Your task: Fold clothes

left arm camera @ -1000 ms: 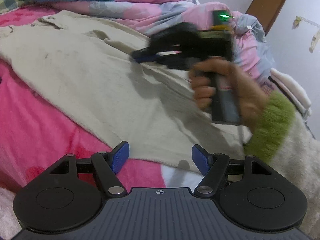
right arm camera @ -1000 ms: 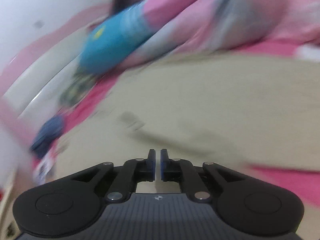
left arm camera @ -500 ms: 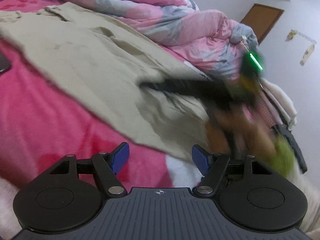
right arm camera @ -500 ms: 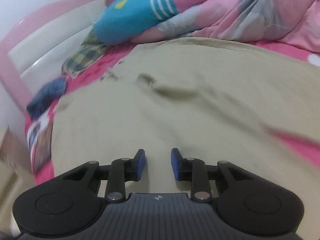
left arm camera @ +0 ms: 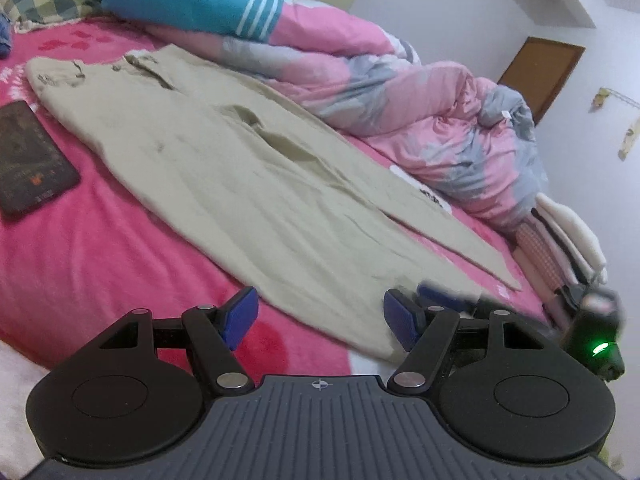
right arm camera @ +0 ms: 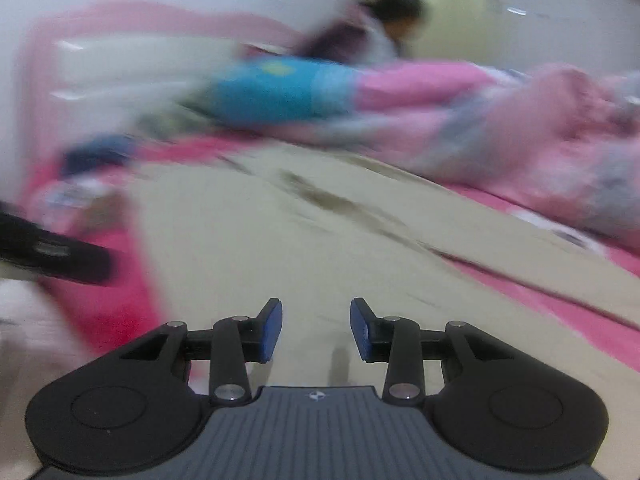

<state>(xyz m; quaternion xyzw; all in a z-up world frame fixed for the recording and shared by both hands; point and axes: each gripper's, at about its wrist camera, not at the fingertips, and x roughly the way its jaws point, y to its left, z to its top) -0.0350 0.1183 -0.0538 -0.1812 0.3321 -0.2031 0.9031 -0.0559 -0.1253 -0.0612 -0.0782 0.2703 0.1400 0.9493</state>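
Two claws, both gaping and both empty, so you've got nothing pinched right now. The beige trousers (left arm camera: 248,184) are spread out flat on the pink bed sheet (left arm camera: 80,248), laid at full length with no fold across them that I can see.

What matters for you is the long axis. From the left claw (left arm camera: 318,316), the trousers run diagonally away: the leg hems sit right at your fingertips, low and to the right, and the waistband (left arm camera: 80,74) is way off at the far upper left near the plaid pillow (left arm camera: 36,4). So the hem end is the near end for both hands, and the waist is a long reach.

Your right claw (right arm camera: 316,330) hovers just over the beige cloth (right arm camera: 304,248); that view is badly motion-blurred, so I can't tell you whether it's touching. In the left view, the right claw's blue pads (left arm camera: 440,294) show blurred beside the hem, just right of your left claw.

My guess: if a lengthwise fold is coming, the hems are what you'd carry toward the waist, along that diagonal. Watch the dark book (left arm camera: 28,160) lying on the sheet just left of the thigh area, and the quilt (left arm camera: 400,96) heaped along the far side.
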